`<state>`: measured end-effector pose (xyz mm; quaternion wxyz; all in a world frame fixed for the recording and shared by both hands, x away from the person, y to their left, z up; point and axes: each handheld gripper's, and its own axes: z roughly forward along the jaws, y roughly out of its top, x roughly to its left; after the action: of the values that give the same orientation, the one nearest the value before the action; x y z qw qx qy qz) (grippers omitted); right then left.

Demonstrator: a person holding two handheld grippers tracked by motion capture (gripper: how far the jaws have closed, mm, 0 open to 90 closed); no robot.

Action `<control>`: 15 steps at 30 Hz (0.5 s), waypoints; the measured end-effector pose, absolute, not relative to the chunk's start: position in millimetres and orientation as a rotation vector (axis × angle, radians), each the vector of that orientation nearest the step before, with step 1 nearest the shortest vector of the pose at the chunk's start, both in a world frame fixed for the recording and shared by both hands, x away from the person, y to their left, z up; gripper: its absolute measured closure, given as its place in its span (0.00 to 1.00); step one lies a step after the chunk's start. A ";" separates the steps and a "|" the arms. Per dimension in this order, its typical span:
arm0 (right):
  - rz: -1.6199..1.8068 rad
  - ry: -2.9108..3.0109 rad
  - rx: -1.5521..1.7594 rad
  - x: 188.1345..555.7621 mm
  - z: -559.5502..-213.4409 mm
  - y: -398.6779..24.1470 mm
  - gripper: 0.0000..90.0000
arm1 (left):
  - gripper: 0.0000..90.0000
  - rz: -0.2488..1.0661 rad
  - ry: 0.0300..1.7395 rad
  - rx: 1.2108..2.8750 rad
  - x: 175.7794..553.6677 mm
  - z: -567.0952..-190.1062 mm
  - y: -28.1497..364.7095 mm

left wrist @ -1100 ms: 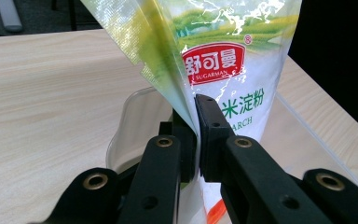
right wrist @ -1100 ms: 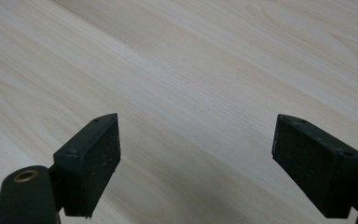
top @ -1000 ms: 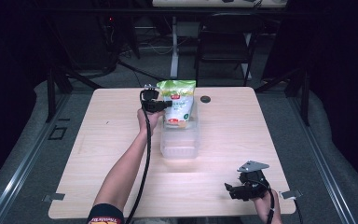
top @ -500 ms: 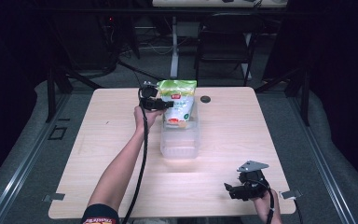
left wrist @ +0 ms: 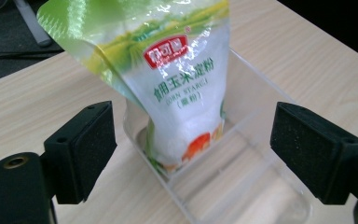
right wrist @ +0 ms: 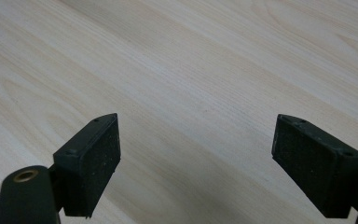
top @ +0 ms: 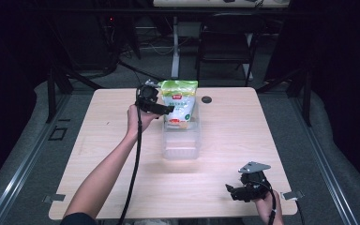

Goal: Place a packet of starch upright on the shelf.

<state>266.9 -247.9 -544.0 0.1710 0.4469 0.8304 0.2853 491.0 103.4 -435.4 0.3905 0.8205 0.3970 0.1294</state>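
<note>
A green and white bag of corn starch (top: 180,104) (left wrist: 177,84) stands upright in the far end of a clear plastic box (top: 182,140) (left wrist: 242,182) at the middle of the table. My left gripper (top: 165,111) (left wrist: 193,154) hovers just left of the bag, open, its jaws wide apart on either side of the bag's lower part without touching it. Down at the table's near right corner my right gripper (top: 233,192) (right wrist: 196,163) rests low, open, with bare wood between its jaws.
A small dark round disc (top: 206,99) lies on the wooden table (top: 262,131) right of the bag. Chairs and cables stand beyond the far edge.
The left gripper has shifted slightly leftward and back from the bag, which stays upright in the box. The right gripper has not moved.
</note>
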 end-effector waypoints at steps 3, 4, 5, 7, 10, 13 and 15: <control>0.814 2.360 1.265 266.7 -544.5 -247.3 0.16 | 0.13 0.347 0.994 2.102 481.0 -429.8 109.4; 0.818 2.362 1.258 266.9 -544.8 -247.3 0.16 | 0.12 0.347 0.983 2.106 473.9 -426.2 114.7; 0.822 2.362 1.260 266.8 -544.8 -246.9 0.16 | 0.12 0.347 0.983 2.106 473.9 -426.2 114.7; 0.818 2.366 1.260 266.4 -544.4 -246.5 0.16 | 0.11 0.350 0.963 2.116 465.4 -422.5 121.5; 0.823 2.361 1.255 266.5 -544.8 -246.4 0.16 | 0.10 0.359 0.945 2.127 445.4 -419.5 136.4; 0.821 2.364 1.255 266.7 -544.8 -246.4 0.16 | 0.10 0.353 0.936 2.129 433.1 -419.3 145.5; 0.818 2.365 1.250 266.7 -545.0 -245.8 0.16 | 0.09 0.342 0.925 2.126 416.2 -418.3 155.8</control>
<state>266.7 -245.8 -545.0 0.1711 0.4404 0.8330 0.2879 416.2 155.8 -418.3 0.3883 0.8360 0.3638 0.1343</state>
